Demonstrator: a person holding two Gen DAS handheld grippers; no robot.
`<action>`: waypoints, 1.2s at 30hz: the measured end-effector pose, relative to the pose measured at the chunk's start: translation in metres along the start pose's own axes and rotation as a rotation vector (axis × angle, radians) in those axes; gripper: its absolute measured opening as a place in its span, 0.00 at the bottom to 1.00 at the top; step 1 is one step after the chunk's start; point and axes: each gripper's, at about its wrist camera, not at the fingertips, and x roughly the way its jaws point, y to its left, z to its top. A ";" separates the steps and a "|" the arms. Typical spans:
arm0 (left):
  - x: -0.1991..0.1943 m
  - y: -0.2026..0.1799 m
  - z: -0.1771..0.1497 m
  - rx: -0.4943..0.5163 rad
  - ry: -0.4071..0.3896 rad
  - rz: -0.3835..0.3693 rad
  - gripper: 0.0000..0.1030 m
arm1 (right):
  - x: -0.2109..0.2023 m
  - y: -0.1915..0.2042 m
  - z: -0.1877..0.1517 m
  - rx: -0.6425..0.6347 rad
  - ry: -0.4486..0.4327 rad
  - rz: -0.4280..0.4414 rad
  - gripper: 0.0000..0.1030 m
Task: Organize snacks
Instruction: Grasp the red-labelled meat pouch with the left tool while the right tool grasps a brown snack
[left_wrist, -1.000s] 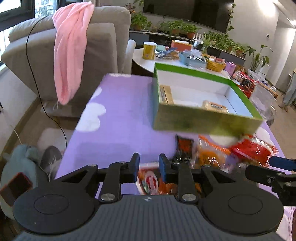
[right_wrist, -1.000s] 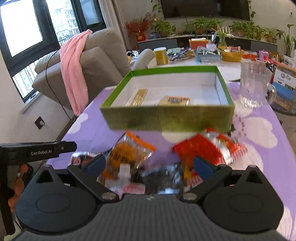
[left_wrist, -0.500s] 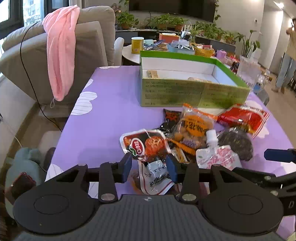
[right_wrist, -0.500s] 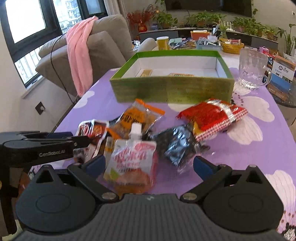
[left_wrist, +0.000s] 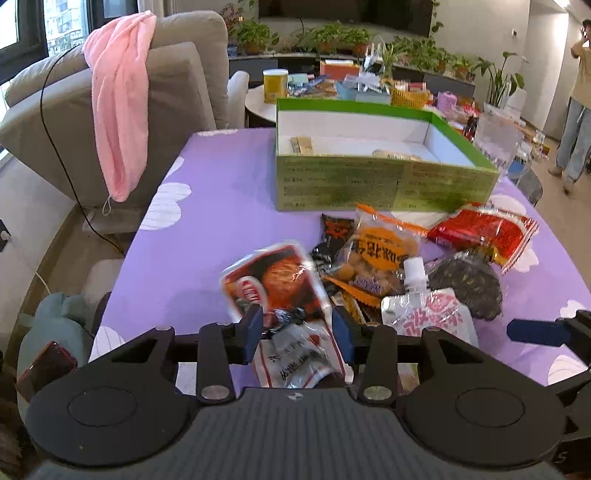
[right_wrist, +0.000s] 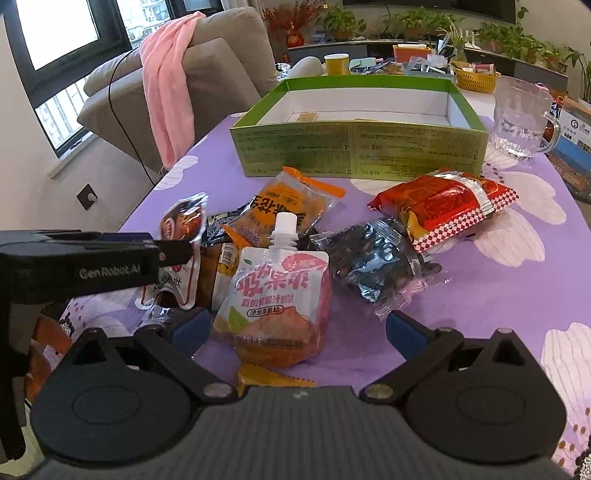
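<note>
Early stage: green box (left_wrist: 384, 186) holds two snacks, the pile (right_wrist: 295, 251) before it unsorted; my left gripper (left_wrist: 297, 330) and right gripper (right_wrist: 295, 332) hang with fingers open, gripping nothing.

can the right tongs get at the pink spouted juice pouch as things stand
Probably yes. The pink spouted juice pouch lies on top of the pile, right between the open right tongs, with nothing covering it; only the left tongs sit close, off to one side.

Pink juice pouch (right_wrist: 275, 295) between spread right gripper (right_wrist: 297, 330) fingers, snack packets behind, green box (right_wrist: 354, 147) beyond, purple tablecloth (right_wrist: 517, 288)
</note>
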 end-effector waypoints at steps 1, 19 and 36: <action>0.003 -0.001 -0.001 0.002 0.013 0.006 0.38 | 0.000 0.000 0.000 0.001 0.001 0.001 0.57; 0.010 0.024 -0.002 -0.231 0.058 0.003 0.52 | 0.005 -0.007 -0.003 0.011 0.008 0.025 0.57; 0.002 0.043 0.002 -0.604 0.102 -0.013 0.52 | 0.006 -0.013 -0.003 0.025 0.006 0.049 0.57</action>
